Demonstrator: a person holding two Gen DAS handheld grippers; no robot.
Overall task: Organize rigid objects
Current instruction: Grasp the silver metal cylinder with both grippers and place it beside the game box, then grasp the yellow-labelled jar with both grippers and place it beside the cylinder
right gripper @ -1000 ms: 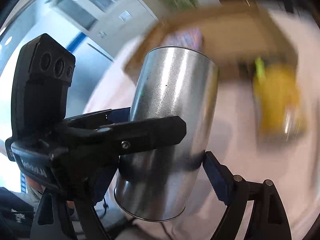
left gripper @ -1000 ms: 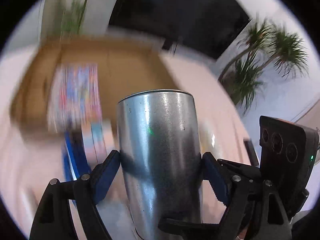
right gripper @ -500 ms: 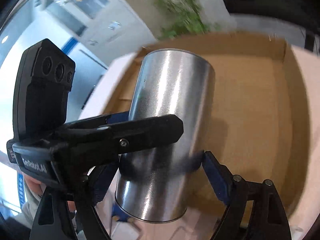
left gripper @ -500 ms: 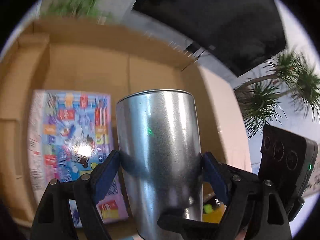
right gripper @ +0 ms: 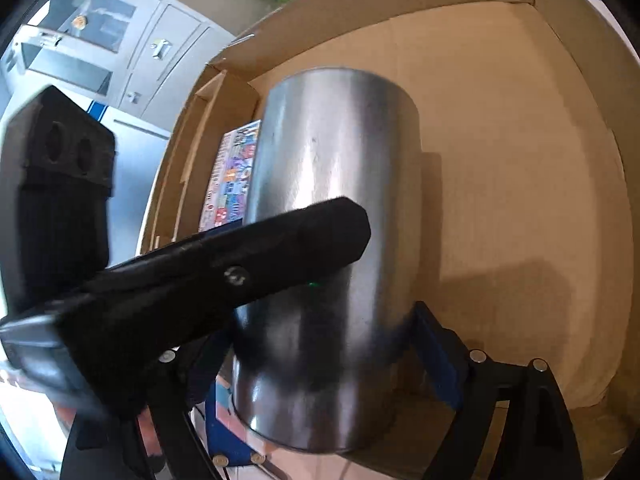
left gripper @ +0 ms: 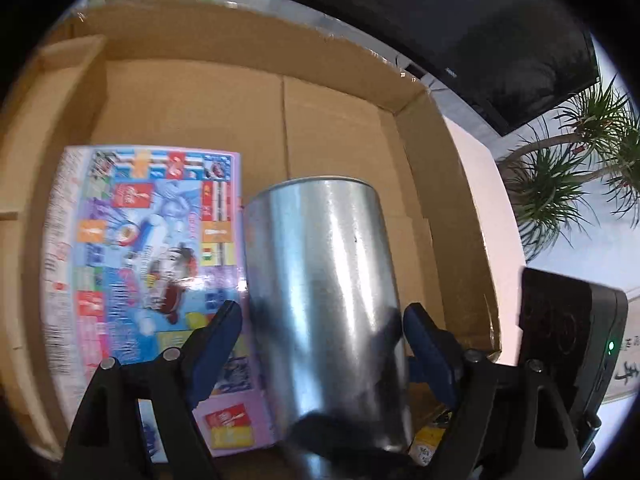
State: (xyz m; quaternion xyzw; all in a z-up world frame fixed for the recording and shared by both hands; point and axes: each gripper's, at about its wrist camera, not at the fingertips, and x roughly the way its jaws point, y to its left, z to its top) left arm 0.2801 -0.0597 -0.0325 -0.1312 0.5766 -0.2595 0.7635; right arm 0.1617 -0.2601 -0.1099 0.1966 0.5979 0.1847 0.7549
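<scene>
My left tongs (left gripper: 320, 320) point steeply down, clamped on the metal can (left gripper: 320, 248). My right tongs (right gripper: 320, 332) have just been opening slightly, with the can between them and one pad visibly touching it.

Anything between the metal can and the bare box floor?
Nothing visible. The metal can hangs over the cardboard box; the colourful flat box lies to its left in the left wrist view, bare floor on the other side.

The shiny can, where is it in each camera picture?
Left wrist: the can fills the lower middle, beside the colourful board on its left.
Right wrist: the can fills the middle, partly behind the other black tool.
Shared landmark: the cardboard box behind the can in both.
</scene>
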